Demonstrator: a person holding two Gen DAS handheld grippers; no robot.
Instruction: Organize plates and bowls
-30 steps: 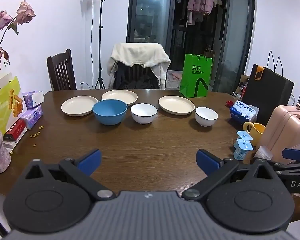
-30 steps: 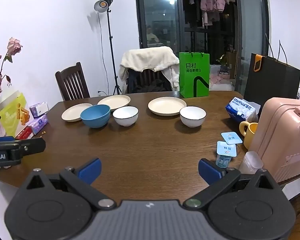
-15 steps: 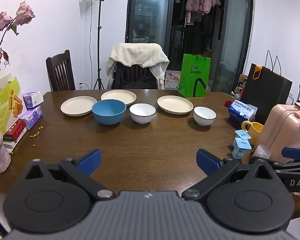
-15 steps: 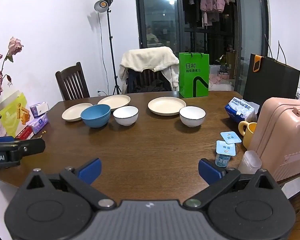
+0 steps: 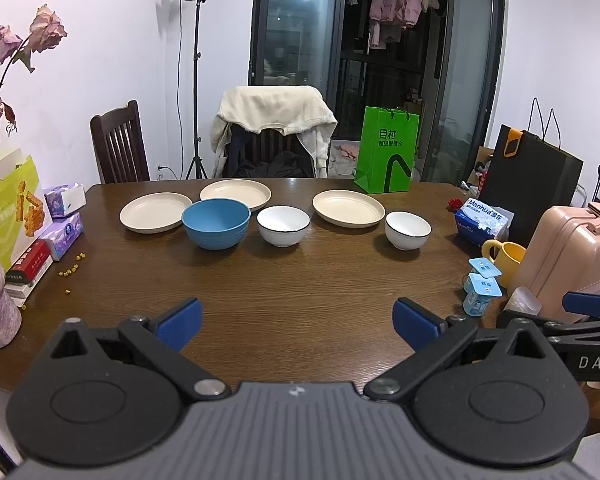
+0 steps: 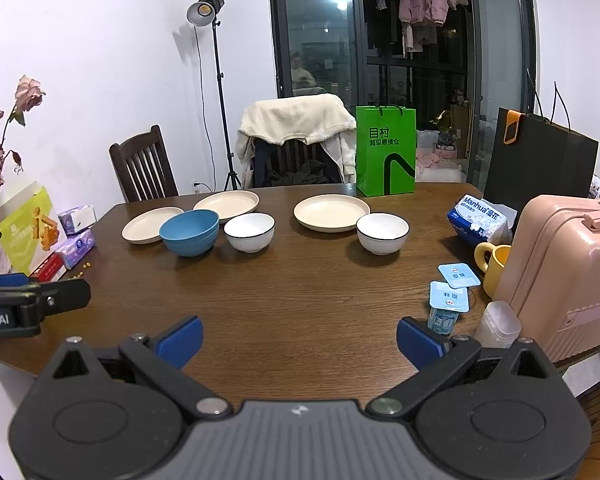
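1. Dark wood of the table (image 5: 300, 292) filled the left wrist view, with the left gripper (image 5: 296, 320) held low over the near edge, level, its blue fingers spread wide and empty. The dishes sat in a loose row toward the far edge: three cream plates (image 5: 155, 213), a blue bowl (image 5: 216, 223), a white bowl (image 5: 283, 225) at the middle and a second white bowl (image 5: 407, 230) toward the right edge. Nothing was stacked yet, so the step in hand looked like choosing a first piece. Taking a plate by its rim with one finger above and one below would probably work best (a shallow rim offers little to pinch).

2. Seen from the right wrist view, the right gripper (image 6: 298, 334) was likewise wide and empty, over the near edge, pointing at the far row. The second white bowl (image 6: 382, 233) lay nearest its side, just in front of a cream plate (image 6: 331, 212). Yogurt cups (image 6: 449, 307) and a yellow mug (image 6: 494, 264) crowded the right edge, so a reach should probably pass to their left.
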